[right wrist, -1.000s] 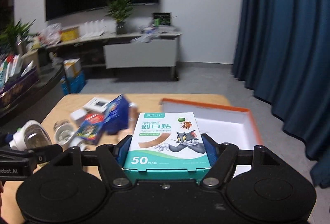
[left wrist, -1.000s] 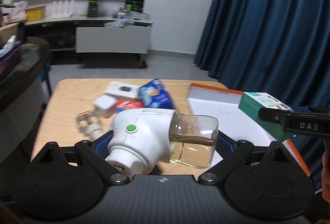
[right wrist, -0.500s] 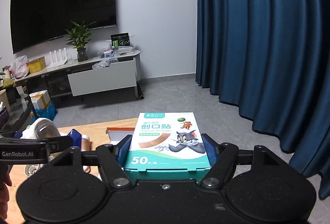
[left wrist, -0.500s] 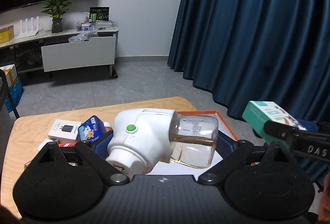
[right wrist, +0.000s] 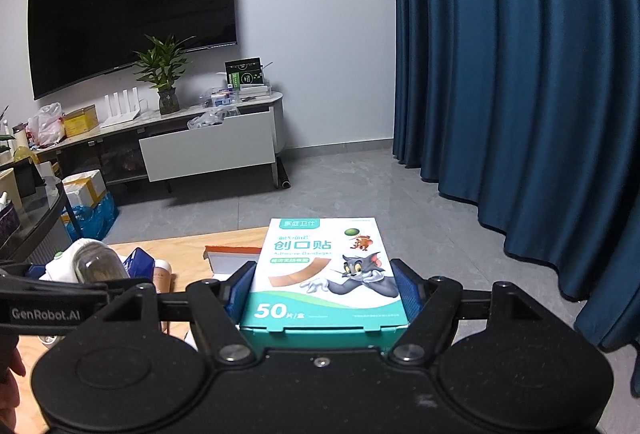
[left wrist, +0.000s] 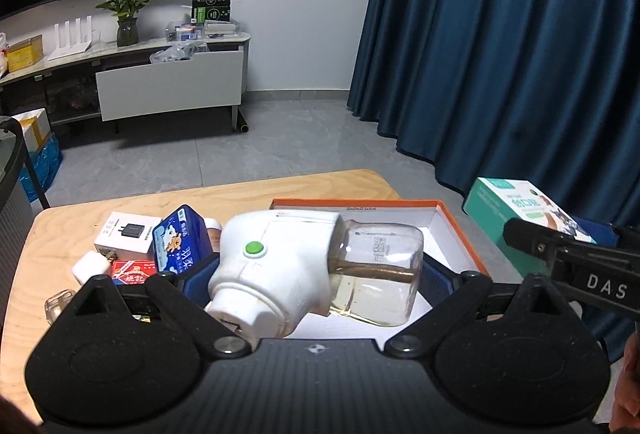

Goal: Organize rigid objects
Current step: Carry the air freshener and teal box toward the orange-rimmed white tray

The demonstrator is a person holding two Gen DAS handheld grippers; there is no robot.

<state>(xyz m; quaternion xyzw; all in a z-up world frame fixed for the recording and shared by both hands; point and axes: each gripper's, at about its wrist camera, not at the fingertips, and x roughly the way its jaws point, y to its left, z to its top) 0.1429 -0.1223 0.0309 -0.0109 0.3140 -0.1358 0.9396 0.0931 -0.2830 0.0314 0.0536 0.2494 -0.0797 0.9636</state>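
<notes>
My left gripper point(left wrist: 316, 270) is shut on a white plug-in vaporizer with a green button and a clear liquid bottle point(left wrist: 304, 266), held above the near edge of the orange-rimmed white tray point(left wrist: 456, 230). My right gripper point(right wrist: 320, 286) is shut on a teal bandage box with cartoon art point(right wrist: 324, 270), held in the air right of the tray; the box also shows in the left wrist view point(left wrist: 516, 214). The vaporizer shows at the left of the right wrist view point(right wrist: 92, 262).
On the wooden table point(left wrist: 60, 234) left of the tray lie a blue carton point(left wrist: 180, 242), a white charger box point(left wrist: 128, 234), a white adapter point(left wrist: 90, 266), a red card pack point(left wrist: 134, 270) and a clear case point(left wrist: 58, 304). Blue curtains point(left wrist: 520, 54) hang at right.
Both grippers rose and tilted up a second ago, then the left view dropped back a little, showing the tray's whole far rim. Both still hold their objects.
</notes>
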